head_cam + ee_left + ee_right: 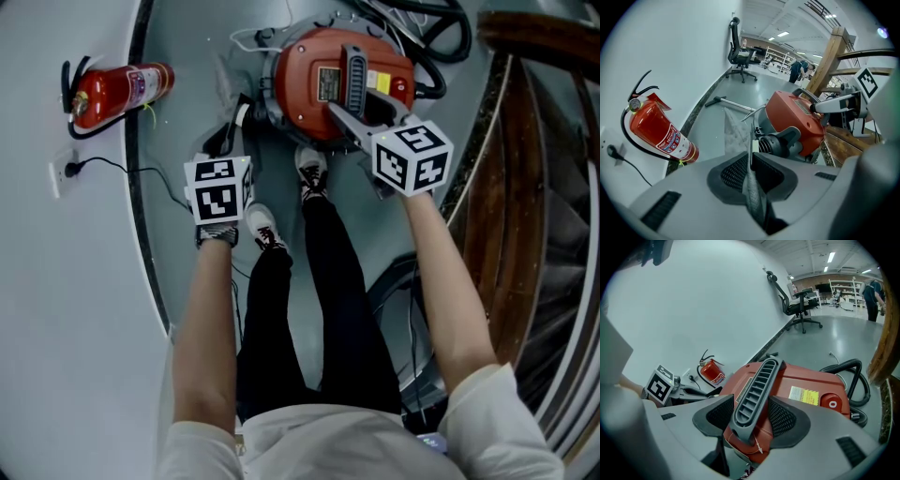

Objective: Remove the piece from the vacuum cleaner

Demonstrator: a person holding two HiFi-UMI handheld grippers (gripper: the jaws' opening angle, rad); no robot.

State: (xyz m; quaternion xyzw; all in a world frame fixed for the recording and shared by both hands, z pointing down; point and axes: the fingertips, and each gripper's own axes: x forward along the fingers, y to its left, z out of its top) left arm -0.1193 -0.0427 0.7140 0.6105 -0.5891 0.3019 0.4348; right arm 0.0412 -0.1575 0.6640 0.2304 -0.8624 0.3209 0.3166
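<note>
**Left gripper pinching mesh piece; right gripper on vacuum handle**

Site: The person stands on a grey floor (187,56) with a red vacuum cleaner (314,98) at the top centre of the head view, just beyond the shoes. A red fire extinguisher (117,92) lies on its side at the upper left, well apart from the machine. A black hose (853,369) coils at the vacuum cleaner's far side, at the right of the right gripper view.

Left gripper (751,161): The jaws are drawn almost together and pinch a thin grey mesh piece (735,130). The piece runs from between the pads up the middle of the left gripper view, towards the vacuum cleaner's near side. Whether its far end touches the machine cannot be told.

Right gripper (751,404): The jaws stand wide and straddle the grey ribbed handle (759,380) on top of the vacuum cleaner. Both pads bear on the handle's sides at its near end, in the lower centre of the right gripper view.
</note>
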